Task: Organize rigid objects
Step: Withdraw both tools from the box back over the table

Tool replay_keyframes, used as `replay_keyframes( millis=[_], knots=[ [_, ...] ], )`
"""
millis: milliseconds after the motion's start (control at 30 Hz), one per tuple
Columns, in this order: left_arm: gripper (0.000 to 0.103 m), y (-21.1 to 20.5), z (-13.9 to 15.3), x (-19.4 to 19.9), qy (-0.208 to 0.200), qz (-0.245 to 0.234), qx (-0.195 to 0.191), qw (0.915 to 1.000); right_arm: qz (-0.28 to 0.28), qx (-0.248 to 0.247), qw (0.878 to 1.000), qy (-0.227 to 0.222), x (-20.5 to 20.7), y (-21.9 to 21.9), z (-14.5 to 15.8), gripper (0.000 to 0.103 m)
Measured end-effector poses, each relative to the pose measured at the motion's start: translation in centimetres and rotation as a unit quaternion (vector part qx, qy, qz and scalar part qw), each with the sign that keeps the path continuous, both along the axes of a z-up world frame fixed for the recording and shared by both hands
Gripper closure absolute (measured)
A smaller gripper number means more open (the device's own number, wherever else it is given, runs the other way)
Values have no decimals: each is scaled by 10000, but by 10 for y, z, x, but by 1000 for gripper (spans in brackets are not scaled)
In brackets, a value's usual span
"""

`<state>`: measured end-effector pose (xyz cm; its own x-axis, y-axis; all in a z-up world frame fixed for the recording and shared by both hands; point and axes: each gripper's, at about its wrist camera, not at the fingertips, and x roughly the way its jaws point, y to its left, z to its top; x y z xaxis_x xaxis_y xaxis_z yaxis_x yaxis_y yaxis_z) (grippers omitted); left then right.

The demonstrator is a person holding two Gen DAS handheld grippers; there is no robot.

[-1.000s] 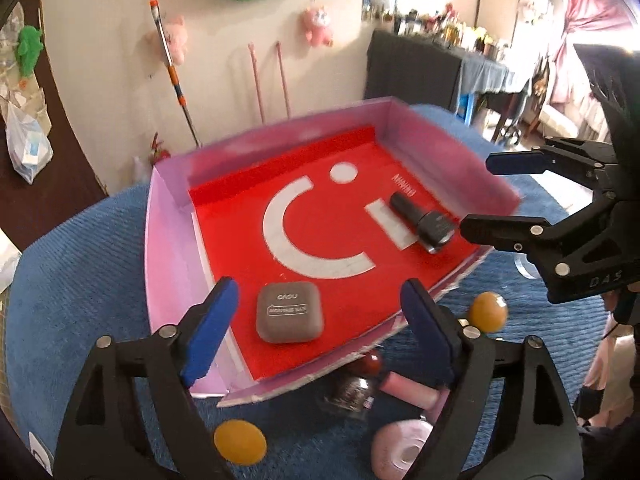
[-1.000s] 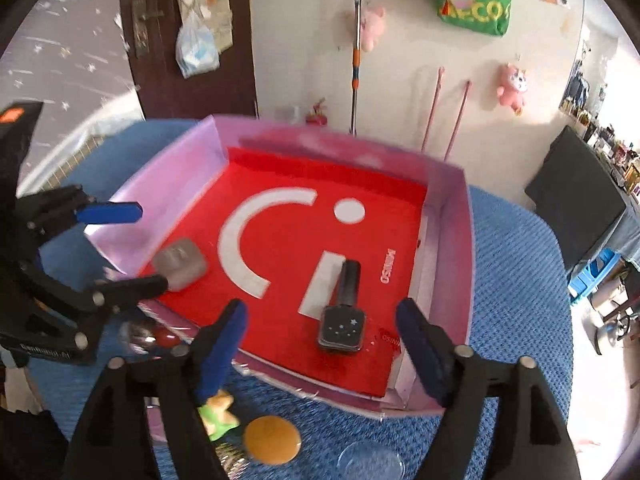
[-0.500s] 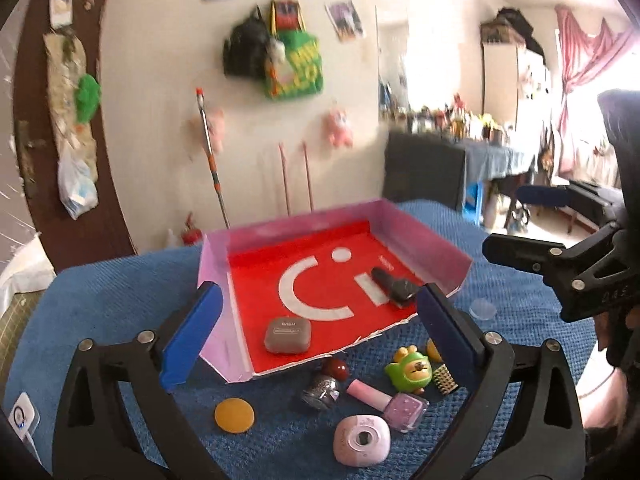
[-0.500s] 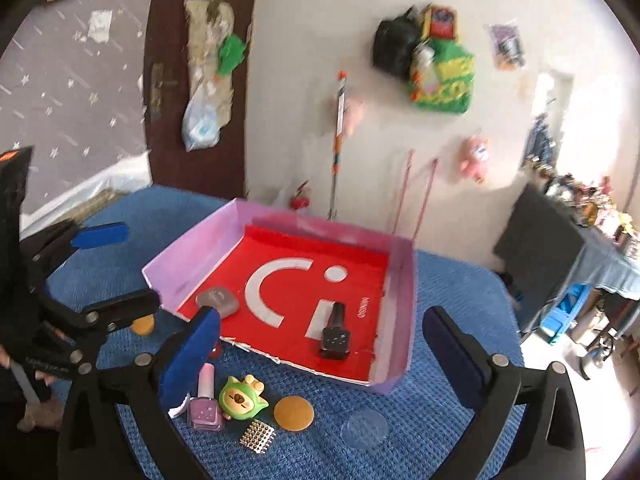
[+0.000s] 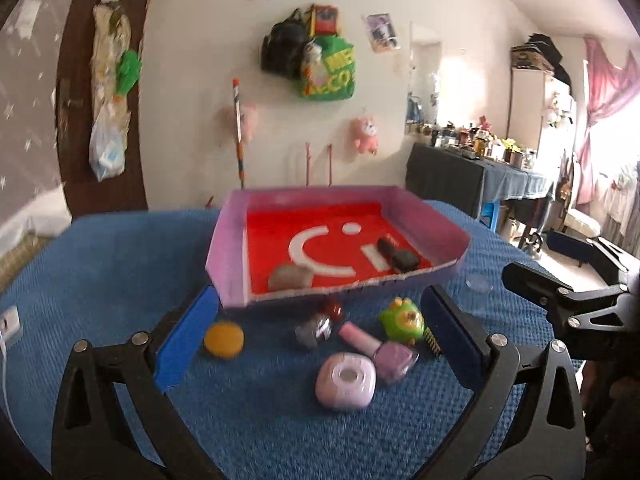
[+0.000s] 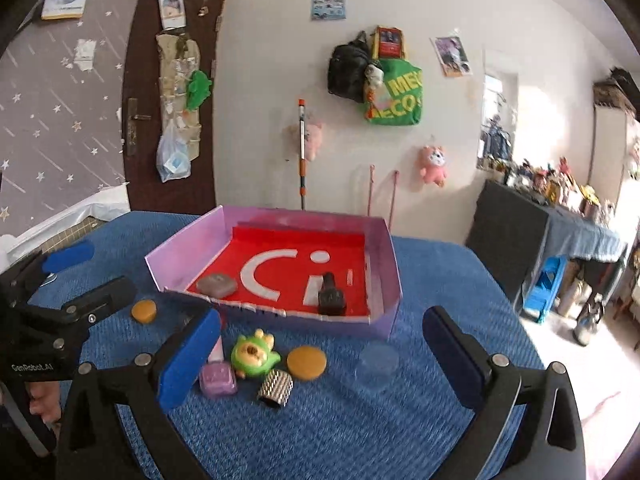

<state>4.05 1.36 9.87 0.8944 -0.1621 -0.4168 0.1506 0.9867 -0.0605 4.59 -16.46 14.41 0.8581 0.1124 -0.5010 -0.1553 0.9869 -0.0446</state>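
Note:
A pink-walled tray (image 5: 228, 256) (image 6: 382, 254) with a red floor holds a grey case (image 5: 290, 277) (image 6: 216, 283) and a black bottle (image 5: 398, 255) (image 6: 331, 300). In front of it on the blue cloth lie a green toy (image 5: 402, 319) (image 6: 254, 355), a purple nail polish (image 5: 380, 348) (image 6: 218, 378), a pink round device (image 5: 346, 378), two orange discs (image 5: 224, 339) (image 6: 307, 362), a studded silver piece (image 6: 275, 389) and a clear lid (image 6: 378, 362). My left gripper (image 5: 320, 340) and right gripper (image 6: 320, 352) are open and empty, held back above these items.
A small silver and red item (image 5: 318, 326) lies near the tray's front wall. A white plug (image 5: 8, 326) sits at the cloth's left edge. A dark table (image 6: 520, 232) with clutter and a blue stool (image 6: 546, 286) stand to the right.
Both grippers have pulled back and up from the tray, so the loose items in front of it have come into view. Both stay open and empty.

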Motion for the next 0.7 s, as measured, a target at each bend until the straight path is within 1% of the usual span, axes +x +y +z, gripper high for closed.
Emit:
replay_keyframes(
  millis=[67, 167, 333, 433, 700],
  knots=[
    [0, 2, -11, -4, 52, 38, -22, 10000, -64, 46, 10000, 13, -3, -1, -9, 0],
    [0, 4, -27, -5, 284, 60, -39, 9996, -166, 190, 9997, 69, -8, -3, -26, 0],
    [0, 6, -48, -1, 731, 0, -150, 9972, -272, 385, 9980, 430, -4, -7, -52, 0],
    [0, 3, -54, 1, 856, -39, -109, 9963, -300, 434, 9967, 621, -1, -9, -63, 0],
    [0, 0, -61, 9, 1102, -115, -66, 9938, -249, 394, 9959, 775, 3, -3, -72, 0]
  ],
)
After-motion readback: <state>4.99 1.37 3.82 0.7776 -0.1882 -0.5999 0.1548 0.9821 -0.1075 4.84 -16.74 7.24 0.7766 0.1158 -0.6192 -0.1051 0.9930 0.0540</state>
